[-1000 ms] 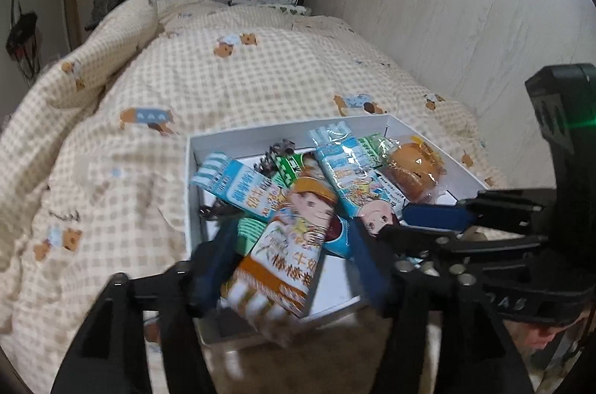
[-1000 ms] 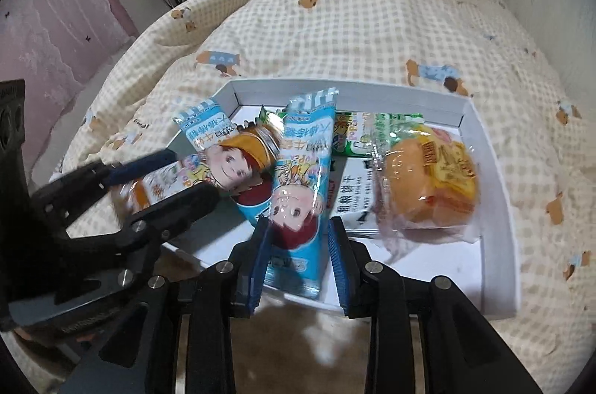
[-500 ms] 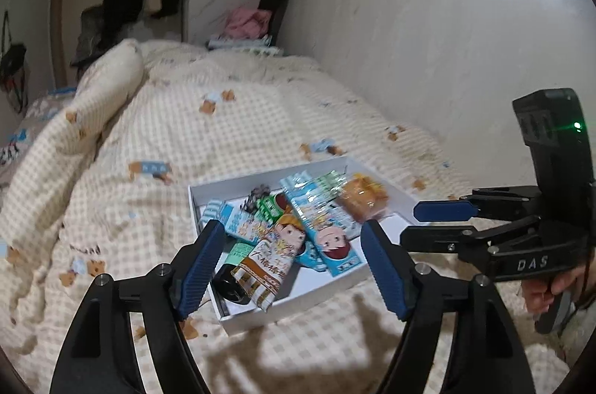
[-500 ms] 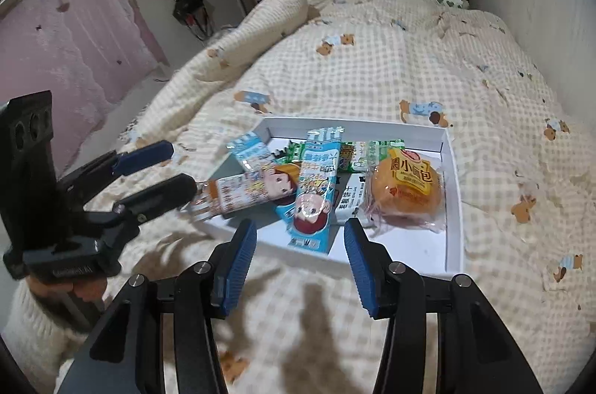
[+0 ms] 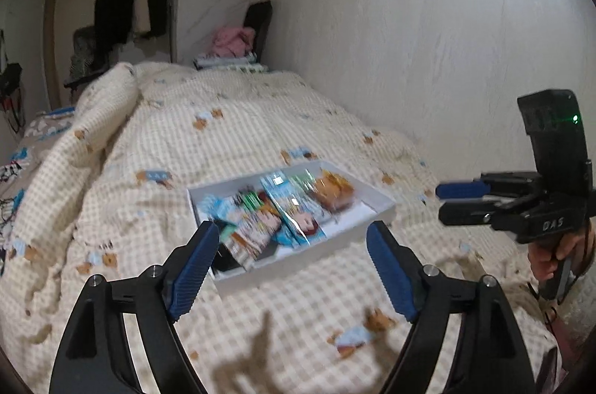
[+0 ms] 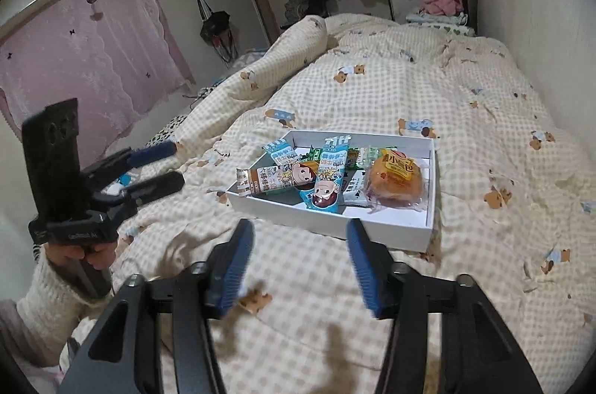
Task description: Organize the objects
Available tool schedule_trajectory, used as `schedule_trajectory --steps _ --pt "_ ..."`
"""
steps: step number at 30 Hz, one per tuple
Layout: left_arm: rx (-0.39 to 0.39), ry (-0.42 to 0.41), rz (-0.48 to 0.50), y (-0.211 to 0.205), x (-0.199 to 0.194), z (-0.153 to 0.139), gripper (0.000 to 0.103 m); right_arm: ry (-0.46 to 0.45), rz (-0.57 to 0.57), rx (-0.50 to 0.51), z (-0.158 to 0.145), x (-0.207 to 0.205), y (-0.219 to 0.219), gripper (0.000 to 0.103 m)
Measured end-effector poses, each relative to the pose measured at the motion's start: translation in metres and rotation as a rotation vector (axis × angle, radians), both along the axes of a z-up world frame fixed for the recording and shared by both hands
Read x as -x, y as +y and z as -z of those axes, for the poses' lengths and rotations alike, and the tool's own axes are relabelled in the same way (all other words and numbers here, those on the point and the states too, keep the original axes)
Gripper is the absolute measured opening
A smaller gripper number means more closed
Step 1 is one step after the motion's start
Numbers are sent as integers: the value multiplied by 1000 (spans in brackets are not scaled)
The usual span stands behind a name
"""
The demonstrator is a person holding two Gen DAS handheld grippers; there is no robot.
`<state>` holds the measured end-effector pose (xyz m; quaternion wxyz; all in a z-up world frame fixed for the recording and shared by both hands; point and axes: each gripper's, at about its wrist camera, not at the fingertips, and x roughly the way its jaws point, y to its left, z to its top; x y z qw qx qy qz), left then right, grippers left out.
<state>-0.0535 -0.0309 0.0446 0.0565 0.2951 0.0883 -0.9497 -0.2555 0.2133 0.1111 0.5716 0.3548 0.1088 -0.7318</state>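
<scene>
In the left wrist view, the left gripper (image 5: pixel 292 247) has its two blue pads spread wide and nothing sits between them; its jaws have just been opening. Beyond the pads lies a white box (image 5: pixel 376 207) on a checked quilt (image 5: pixel 231 140) with small bears. Several snack packets (image 5: pixel 294 211) lie inside the box, a little blurred. At the right edge the right gripper (image 5: pixel 445 202) hangs over the quilt, apart from the box, held by a hand (image 5: pixel 555 252).

In the right wrist view, the right gripper (image 6: pixel 300 250) also stands spread and empty, and its jaws have just been opening. The white box (image 6: pixel 335 221) rests on the quilt (image 6: pixel 409 88) just beyond the pads, not touching them. In the box a wrapped bun (image 6: pixel 396 180) lies at the right, and long packets (image 6: pixel 327 170) with cartoon faces lie across each other at the left. The left gripper (image 6: pixel 175 163) is at the left side, held by a hand (image 6: pixel 91 250) in a cream knit sleeve (image 6: pixel 48 308). A pink curtain (image 6: pixel 82 59) hangs behind.
</scene>
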Motion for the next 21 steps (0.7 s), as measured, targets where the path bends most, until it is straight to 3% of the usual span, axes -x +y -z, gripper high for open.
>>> schedule_trajectory --steps 2,4,6,7,16,21 --pt "1 -40 18 7 0 7 87 19 7 10 1 -6 6 69" --pt "14 -62 19 14 -1 12 102 30 20 13 3 -10 11 69" --pt "36 -57 10 20 -4 17 103 32 43 29 7 -13 15 87" --pt "49 -57 8 24 -5 20 103 32 61 41 11 -14 18 102" --pt "42 -8 4 32 -20 37 103 16 134 52 50 -16 28 103" --pt "54 -4 17 39 -23 44 103 52 140 31 62 -26 24 103"
